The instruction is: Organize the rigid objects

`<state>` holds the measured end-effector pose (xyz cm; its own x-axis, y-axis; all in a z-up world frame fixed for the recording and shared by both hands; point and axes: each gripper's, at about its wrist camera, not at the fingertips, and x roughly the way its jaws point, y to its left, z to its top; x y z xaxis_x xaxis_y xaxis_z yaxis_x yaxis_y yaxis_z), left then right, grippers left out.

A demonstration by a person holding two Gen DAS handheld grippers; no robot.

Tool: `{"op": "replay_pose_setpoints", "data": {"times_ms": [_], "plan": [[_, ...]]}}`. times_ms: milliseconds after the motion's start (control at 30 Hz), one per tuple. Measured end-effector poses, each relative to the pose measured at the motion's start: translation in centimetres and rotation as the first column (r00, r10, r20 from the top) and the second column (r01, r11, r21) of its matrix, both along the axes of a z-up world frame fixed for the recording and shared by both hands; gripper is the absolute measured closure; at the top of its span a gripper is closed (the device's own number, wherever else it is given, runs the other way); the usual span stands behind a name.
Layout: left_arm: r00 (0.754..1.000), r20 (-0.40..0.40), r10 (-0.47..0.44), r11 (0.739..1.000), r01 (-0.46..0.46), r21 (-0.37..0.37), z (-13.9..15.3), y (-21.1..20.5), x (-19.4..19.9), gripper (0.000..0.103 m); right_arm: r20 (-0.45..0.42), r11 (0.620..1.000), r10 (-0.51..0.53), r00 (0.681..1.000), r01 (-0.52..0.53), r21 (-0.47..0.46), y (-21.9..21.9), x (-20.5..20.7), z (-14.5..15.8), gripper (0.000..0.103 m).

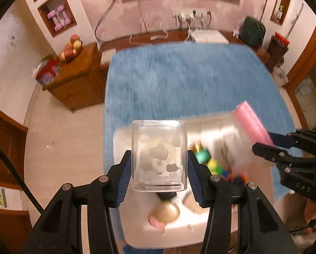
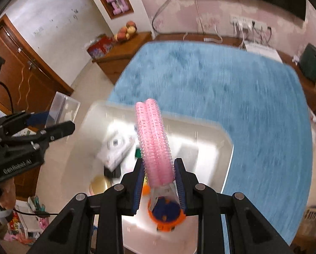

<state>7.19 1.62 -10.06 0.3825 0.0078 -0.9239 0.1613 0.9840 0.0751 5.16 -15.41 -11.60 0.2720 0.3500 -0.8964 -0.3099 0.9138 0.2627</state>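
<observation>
Left gripper [image 1: 159, 174]: closed on a clear plastic box [image 1: 159, 155], upright, long axis toward 12 o'clock, above the white bin [image 1: 124, 135]. Right gripper [image 2: 159, 187]: clamped on a pink ribbed roller pair [image 2: 154, 141], long axis toward 11 o'clock, over the same bin. Bin rests on a blue rug [image 1: 189, 78]; wooden cabinet [image 1: 77, 78] at 10 o'clock. Right wrist view alone shows an orange-blue toy [image 2: 166, 213]; left wrist view alone a gold ball [image 1: 166, 212]. Bin contents blurred.
</observation>
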Motion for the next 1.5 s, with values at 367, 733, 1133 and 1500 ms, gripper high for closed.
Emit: {"op": "replay_pose_setpoints", "data": {"times_ms": [367, 733, 1133, 1500], "plan": [[0.988, -0.145, 0.044, 0.996, -0.033, 0.077, -9.2, -1.6, -4.3, 0.050, -0.125, 0.993, 0.070, 0.990, -0.081, -0.084, 1.3, -4.5, -5.3, 0.074], [0.980, -0.175, 0.095, 0.992, -0.079, 0.096, -11.9, -1.3, -4.7, 0.050, -0.127, 0.986, 0.109, 0.986, -0.123, -0.112, 3.0, -4.7, -6.7, 0.072], [0.975, -0.187, 0.118, 0.992, -0.108, 0.061, -12.2, -0.7, -4.6, 0.019, -0.054, 0.973, 0.168, 0.984, -0.174, -0.152, 4.3, -6.1, -5.5, 0.038], [0.976, -0.188, 0.109, 0.991, -0.092, 0.095, -11.2, -1.9, -4.5, 0.019, -0.010, 0.977, 0.115, 0.993, -0.114, -0.183, 3.2, -6.2, -4.5, 0.038]]}}
